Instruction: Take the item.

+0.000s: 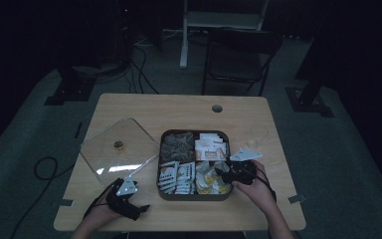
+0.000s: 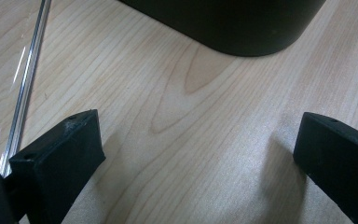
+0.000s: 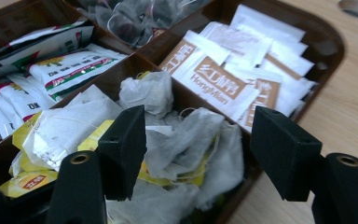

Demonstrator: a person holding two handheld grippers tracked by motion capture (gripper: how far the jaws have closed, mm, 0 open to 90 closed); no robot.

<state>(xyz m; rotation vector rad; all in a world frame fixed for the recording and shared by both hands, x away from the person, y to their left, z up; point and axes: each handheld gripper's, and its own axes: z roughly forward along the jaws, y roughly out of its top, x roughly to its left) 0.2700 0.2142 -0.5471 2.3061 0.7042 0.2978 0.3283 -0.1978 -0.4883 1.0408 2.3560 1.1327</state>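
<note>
Under dim light, a wooden table (image 1: pixel 144 107) bears the tea box (image 1: pixel 163 191); dark room beyond. Right gripper (image 3: pixel 198 144), jaws apart, hovers over loose tea bags (image 3: pixel 186 140). Left gripper (image 2: pixel 196 154) rests released. Labels unreadable.

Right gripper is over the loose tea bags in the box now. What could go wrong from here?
1. The loose tea bags lie tangled under the right gripper, so it may lift several at once, or tear one.
2. Its outer jaw hangs over the rim of the box, so it may catch the wall or shove the box.
3. The clear lid lies just ahead of the open left gripper; a nudge could push it off the table.
</note>
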